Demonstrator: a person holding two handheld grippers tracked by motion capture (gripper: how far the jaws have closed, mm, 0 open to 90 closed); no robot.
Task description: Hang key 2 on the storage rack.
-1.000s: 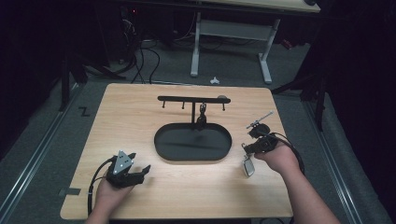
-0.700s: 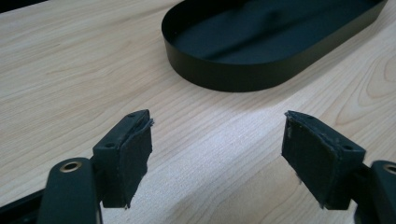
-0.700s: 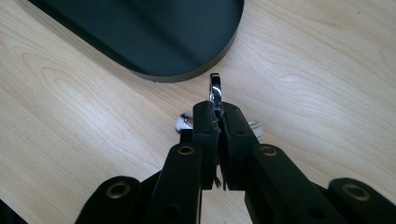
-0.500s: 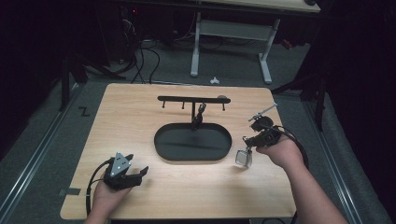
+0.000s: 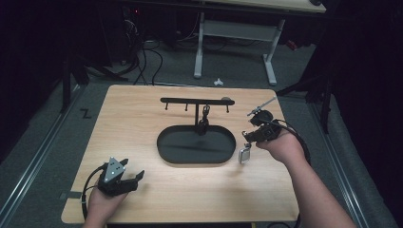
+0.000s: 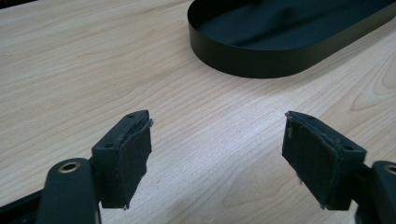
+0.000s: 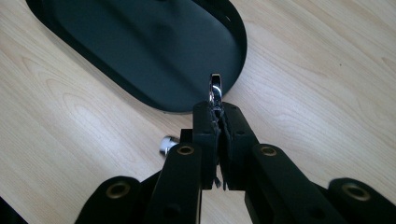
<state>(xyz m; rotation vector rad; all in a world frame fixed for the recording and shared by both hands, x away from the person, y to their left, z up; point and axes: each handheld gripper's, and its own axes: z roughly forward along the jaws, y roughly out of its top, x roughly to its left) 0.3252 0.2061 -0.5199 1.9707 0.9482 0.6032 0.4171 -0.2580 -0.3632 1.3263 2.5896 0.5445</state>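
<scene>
Dark room, wooden counter [image 5: 142,123]: right tool [image 5: 253,136] clamped tight on metal ring [image 7: 215,89] of small keychain [image 5: 244,155] dangling just beside black oval tray [image 5: 164,142]; looks light, rigid, slippery, so ring is the spot; left tool [image 6: 217,156] open, empty.

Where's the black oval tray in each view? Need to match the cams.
High view: black oval tray at the table's centre, below the hook stand.
Left gripper view: top right, beyond the open jaws.
Right gripper view: upper left to centre, its rounded end just past the shiny clip pinched in the right hand-held gripper.
Shared landmark: the light wooden table around the tray.
</scene>
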